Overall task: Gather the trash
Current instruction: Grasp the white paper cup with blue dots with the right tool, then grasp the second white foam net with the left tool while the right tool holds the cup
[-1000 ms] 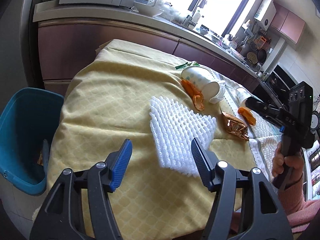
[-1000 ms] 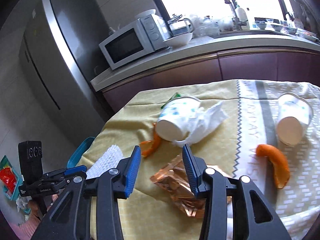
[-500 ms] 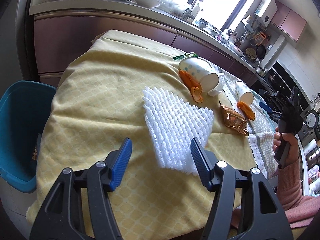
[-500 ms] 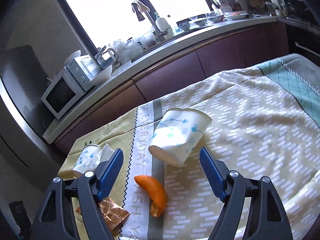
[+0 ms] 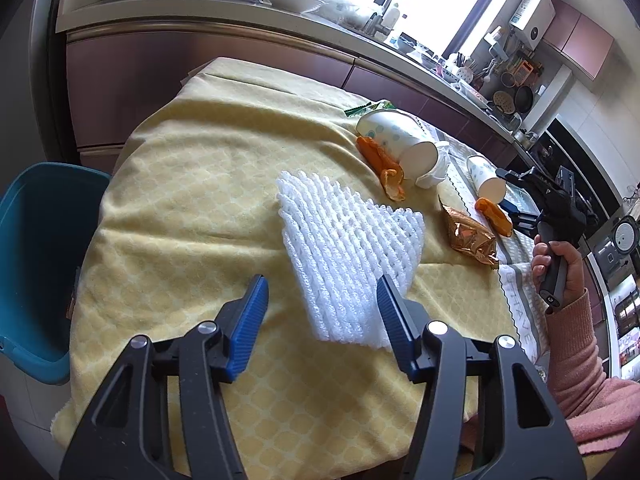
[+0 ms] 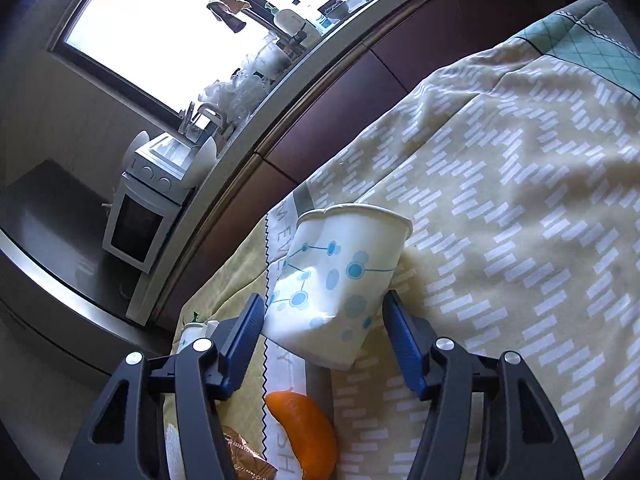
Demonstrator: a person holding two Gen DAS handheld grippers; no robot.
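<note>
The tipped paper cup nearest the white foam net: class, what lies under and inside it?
An orange peel lies against the cup, partly tucked under its side. White tissue bunches at its mouth. The cup's inside faces away, so its contents cannot be seen.

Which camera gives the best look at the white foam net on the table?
The left wrist view: the white foam net lies whole on the yellow cloth ahead of the left gripper. The right wrist view shows only a sliver of it at the bottom edge.

A white foam net lies flat on the yellow cloth. Two paper cups lie tipped over near orange peels and a shiny wrapper.
</note>
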